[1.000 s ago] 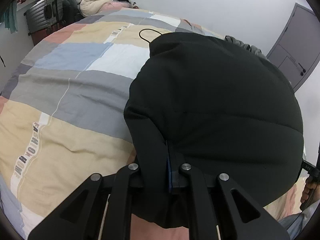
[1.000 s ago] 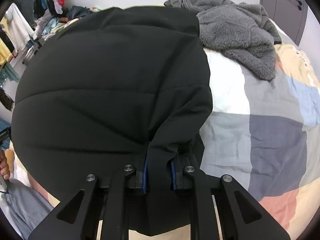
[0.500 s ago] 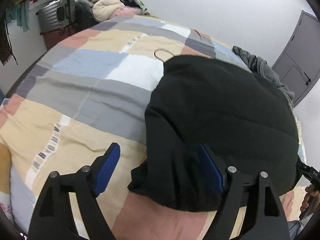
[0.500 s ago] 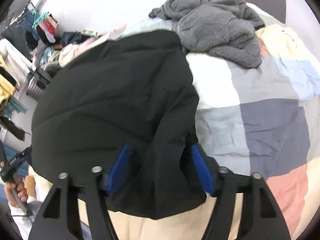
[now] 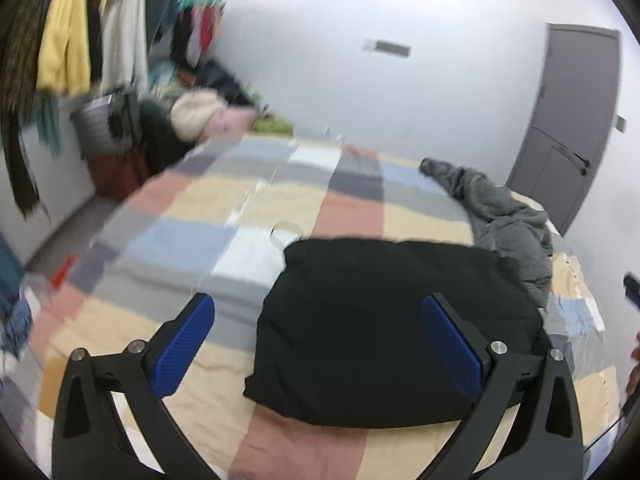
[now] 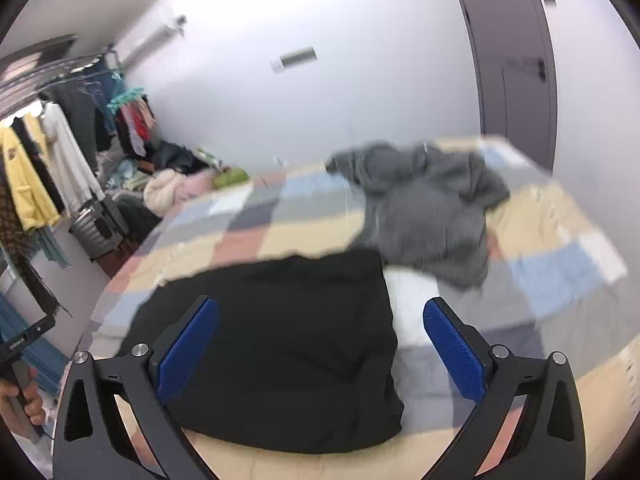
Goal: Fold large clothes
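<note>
Where the black garment (image 5: 384,332) lies folded into a thick, roughly rectangular bundle, it rests on the near part of the bed (image 5: 208,240), close to the bed's front edge; in the right wrist view the same garment (image 6: 280,344) fills the lower centre. A thin loop (image 5: 285,233) shows at its far left corner. The left gripper (image 5: 320,344) stands with jaws spread wide, having just been opening; its blue pads (image 5: 182,346) frame the bundle without touching it, and nothing sits between them. The right gripper (image 6: 320,344) is likewise wide apart after just opening, its pads (image 6: 454,350) clear of the cloth, one over the garment and one over the bedcover. Beyond the garment, at its far right corner, a crumpled grey fleece (image 6: 424,216) lies on the patchwork bedcover. Past the bed on the left, clothes hang from a rack (image 6: 40,168) above a suitcase (image 6: 96,226) and a heap of laundry (image 5: 208,112). A grey door (image 5: 568,120) closes the far right wall. Both views are motion-blurred.
</note>
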The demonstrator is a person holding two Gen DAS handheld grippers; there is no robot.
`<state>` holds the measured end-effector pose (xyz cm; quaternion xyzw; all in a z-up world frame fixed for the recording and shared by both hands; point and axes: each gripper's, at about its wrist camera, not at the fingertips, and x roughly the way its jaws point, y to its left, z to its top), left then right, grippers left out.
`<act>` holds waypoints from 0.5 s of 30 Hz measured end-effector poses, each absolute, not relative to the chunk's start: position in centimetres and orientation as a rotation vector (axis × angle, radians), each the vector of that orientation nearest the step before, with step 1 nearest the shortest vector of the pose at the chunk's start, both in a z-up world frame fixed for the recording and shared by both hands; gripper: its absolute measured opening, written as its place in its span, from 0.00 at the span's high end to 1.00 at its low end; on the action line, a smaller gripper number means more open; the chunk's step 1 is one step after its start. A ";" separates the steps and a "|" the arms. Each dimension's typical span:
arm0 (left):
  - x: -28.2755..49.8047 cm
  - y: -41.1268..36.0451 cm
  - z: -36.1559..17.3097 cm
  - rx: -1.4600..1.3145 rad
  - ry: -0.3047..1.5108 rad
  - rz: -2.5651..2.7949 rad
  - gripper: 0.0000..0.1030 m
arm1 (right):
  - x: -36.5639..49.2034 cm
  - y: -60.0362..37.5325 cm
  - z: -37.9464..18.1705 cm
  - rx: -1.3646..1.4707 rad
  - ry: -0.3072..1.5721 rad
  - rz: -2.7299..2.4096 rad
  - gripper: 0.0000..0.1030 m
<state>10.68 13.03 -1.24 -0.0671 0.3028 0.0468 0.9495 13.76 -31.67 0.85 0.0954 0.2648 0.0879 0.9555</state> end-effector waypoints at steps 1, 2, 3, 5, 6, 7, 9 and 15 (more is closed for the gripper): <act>10.0 12.2 0.1 -0.121 0.591 0.080 0.00 | 13.1 -31.2 2.1 0.179 0.511 0.189 0.00; 9.4 11.6 1.2 -0.115 0.567 0.066 0.00 | 12.3 -30.7 3.3 0.162 0.480 0.198 0.00; 8.8 11.1 2.2 -0.112 0.547 0.054 0.00 | 11.2 -30.2 4.6 0.146 0.445 0.203 0.00; 7.5 10.2 4.4 -0.104 0.501 0.032 0.00 | 9.3 -29.2 6.7 0.125 0.386 0.213 0.00; 6.4 9.5 5.9 -0.101 0.469 0.019 0.00 | 8.3 -28.9 7.7 0.115 0.354 0.223 0.00; 6.1 9.2 6.7 -0.098 0.451 0.013 0.00 | 7.5 -28.5 8.5 0.108 0.328 0.232 0.00; 4.3 8.2 8.6 -0.086 0.396 0.001 0.00 | 5.6 -27.6 10.0 0.094 0.271 0.251 0.00; 0.1 6.4 11.1 -0.077 0.307 -0.031 0.00 | 0.9 -25.1 11.7 0.078 0.167 0.325 0.00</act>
